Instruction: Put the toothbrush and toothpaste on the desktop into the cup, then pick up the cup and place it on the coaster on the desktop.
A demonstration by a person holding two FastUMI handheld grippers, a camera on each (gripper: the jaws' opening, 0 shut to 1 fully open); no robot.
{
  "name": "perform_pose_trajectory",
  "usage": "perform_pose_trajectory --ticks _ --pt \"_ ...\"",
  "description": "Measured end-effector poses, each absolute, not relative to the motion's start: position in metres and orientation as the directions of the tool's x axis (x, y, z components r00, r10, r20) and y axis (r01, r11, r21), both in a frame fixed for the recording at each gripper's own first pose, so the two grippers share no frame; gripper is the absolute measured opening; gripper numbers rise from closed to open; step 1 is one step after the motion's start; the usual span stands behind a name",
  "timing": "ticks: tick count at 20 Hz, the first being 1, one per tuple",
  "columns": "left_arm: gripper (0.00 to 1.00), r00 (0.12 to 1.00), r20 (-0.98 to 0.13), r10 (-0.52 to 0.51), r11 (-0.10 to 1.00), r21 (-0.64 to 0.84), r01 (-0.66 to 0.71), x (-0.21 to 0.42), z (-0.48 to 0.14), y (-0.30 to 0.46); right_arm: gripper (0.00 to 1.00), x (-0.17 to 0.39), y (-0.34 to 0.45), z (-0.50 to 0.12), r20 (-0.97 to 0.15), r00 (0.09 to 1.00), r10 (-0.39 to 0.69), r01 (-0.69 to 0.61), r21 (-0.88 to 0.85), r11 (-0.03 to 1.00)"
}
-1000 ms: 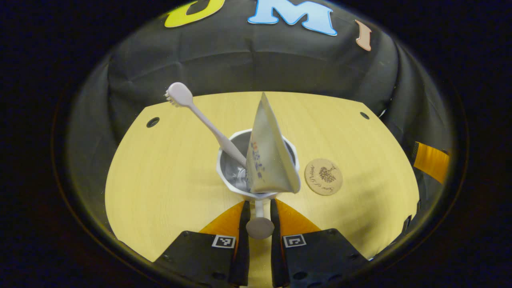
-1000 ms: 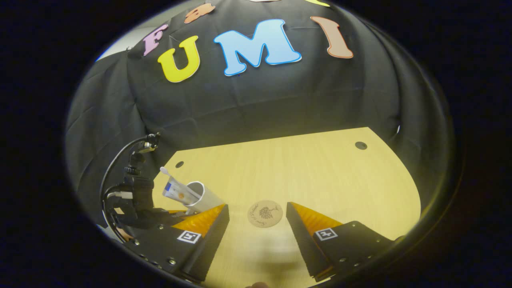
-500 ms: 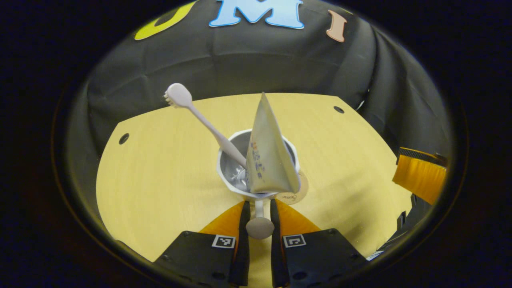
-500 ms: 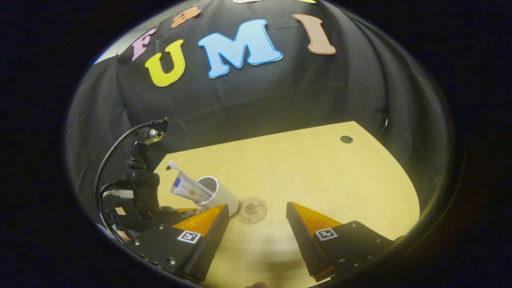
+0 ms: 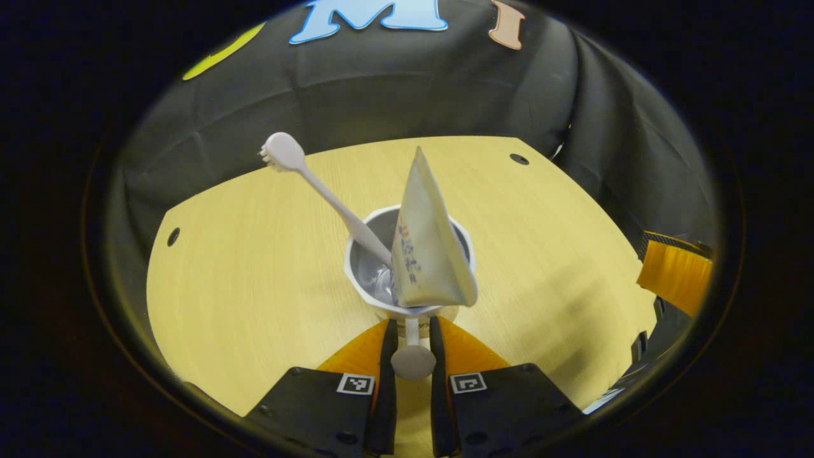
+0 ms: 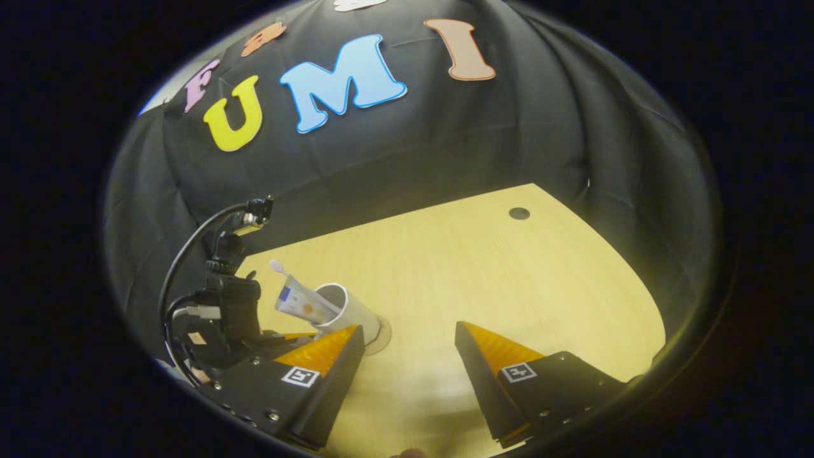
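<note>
The white plastic cup [image 5: 407,299], gripped by the left tongs [image 5: 412,331], now covers the round cork coaster [image 6: 380,336]. The right tongs [image 6: 407,346] gape empty at its 3 o'clock over the yellow wooden worktop [image 5: 254,280].

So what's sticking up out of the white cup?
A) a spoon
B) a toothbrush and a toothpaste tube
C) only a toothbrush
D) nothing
B: in the left gripper view the toothbrush and the toothpaste tube both stand in the cup.

Black gripper bodies [image 6: 407,356] bear square coded markers, screws, and a looping black cable [image 6: 184,254].
</note>
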State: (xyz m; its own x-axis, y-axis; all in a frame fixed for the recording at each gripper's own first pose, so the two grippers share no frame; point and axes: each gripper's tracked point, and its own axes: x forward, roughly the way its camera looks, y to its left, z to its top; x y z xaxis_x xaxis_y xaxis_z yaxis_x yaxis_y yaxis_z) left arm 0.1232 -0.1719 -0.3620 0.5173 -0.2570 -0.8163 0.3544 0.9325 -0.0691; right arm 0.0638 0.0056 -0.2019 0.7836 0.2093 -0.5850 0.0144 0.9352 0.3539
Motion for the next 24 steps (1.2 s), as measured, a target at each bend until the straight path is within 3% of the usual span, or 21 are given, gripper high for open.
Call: perform_pose_trajectory --ticks 14,16,19,22,24 --pt "0.31 0.534 -0.823 -0.193 0.938 0.004 0.346 0.125 -0.373 -0.175 0.88 0.058 -0.015 -0.199 -0.575 0.788 0.219 0.014 0.372 0.928" --pt "0.43 0.550 -0.814 -0.187 0.939 0.015 0.343 0.127 -0.372 -0.173 0.88 0.059 -0.017 -0.198 -0.570 0.791 0.221 0.008 0.371 0.929" --pt "0.45 0.583 -0.787 -0.203 0.941 0.008 0.339 0.125 -0.358 -0.176 0.88 0.058 -0.018 -0.196 -0.563 0.794 0.228 -0.006 0.368 0.930" --pt "0.86 0.634 -0.741 -0.221 0.947 -0.007 0.321 0.120 -0.339 -0.177 0.88 0.055 -0.016 -0.187 -0.548 0.799 0.247 -0.033 0.370 0.929" --pt "0.86 0.680 -0.700 -0.221 0.955 -0.015 0.295 0.112 -0.320 -0.176 0.88 0.053 -0.015 -0.181 -0.530 0.806 0.265 -0.066 0.363 0.929"
